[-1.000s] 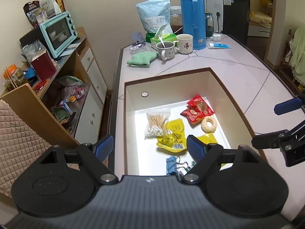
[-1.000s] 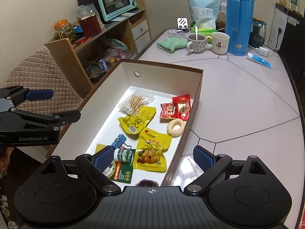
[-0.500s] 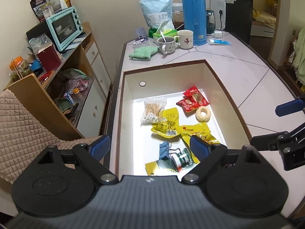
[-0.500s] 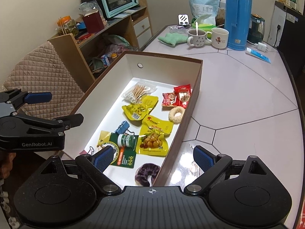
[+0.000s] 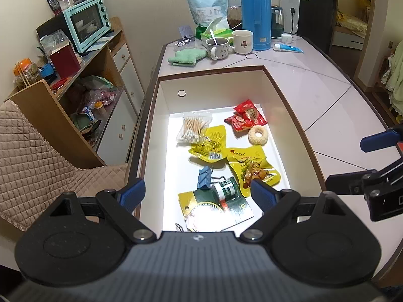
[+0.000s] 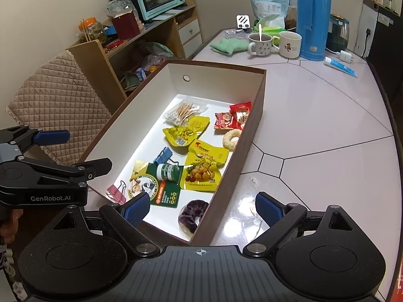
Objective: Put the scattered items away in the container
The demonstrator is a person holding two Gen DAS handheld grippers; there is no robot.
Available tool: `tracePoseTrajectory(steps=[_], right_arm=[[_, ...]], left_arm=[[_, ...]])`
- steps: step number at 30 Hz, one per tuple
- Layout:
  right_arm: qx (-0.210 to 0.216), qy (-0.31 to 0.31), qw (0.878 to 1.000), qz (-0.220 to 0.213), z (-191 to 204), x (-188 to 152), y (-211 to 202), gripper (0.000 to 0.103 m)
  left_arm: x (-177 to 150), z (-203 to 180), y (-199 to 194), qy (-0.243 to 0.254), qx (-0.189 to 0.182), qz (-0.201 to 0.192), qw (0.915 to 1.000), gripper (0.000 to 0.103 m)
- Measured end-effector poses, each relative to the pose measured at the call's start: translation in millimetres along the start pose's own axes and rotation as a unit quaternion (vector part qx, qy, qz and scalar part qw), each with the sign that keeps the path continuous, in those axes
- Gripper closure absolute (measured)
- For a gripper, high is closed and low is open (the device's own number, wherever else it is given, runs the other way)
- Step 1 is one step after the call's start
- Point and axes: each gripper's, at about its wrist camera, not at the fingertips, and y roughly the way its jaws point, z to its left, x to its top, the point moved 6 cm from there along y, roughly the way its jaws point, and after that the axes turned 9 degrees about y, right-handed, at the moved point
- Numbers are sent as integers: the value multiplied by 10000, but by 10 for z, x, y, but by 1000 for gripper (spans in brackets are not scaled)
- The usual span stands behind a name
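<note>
A brown box with white walls (image 5: 279, 105) (image 6: 259, 105) stands on the white table. Inside lie a cotton swab bag (image 5: 192, 129), yellow snack packs (image 5: 252, 166) (image 6: 185, 130), red snack packs (image 5: 245, 118), a ring biscuit (image 5: 258, 136), a blue binder clip (image 5: 204, 177), a green bottle (image 6: 167, 171), a pink clip (image 6: 117, 192) and a purple scrunchie (image 6: 192, 216). My left gripper (image 5: 197, 196) is open and empty above the box's near end. My right gripper (image 6: 202, 207) is open and empty above the box's near right corner.
At the table's far end stand a blue thermos (image 5: 255, 12), two mugs (image 5: 230, 44), a green cloth (image 5: 186, 56), a blue bag (image 5: 206, 3) and a tube (image 5: 287, 47). A shelf with a teal oven (image 5: 87, 22) and a quilted chair (image 5: 27, 156) are left.
Both grippers have drawn back and up from the box, so more of its near end shows. Both stay open and empty. The items in the box have not moved.
</note>
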Motion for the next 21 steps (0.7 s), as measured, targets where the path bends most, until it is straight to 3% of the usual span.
tracePoseTrajectory(steps=[21], right_arm=[[21,-299,9991,293,-83,-284,-25,10]], left_arm=[[-285,-165,-106,0,63,335,9994,14]])
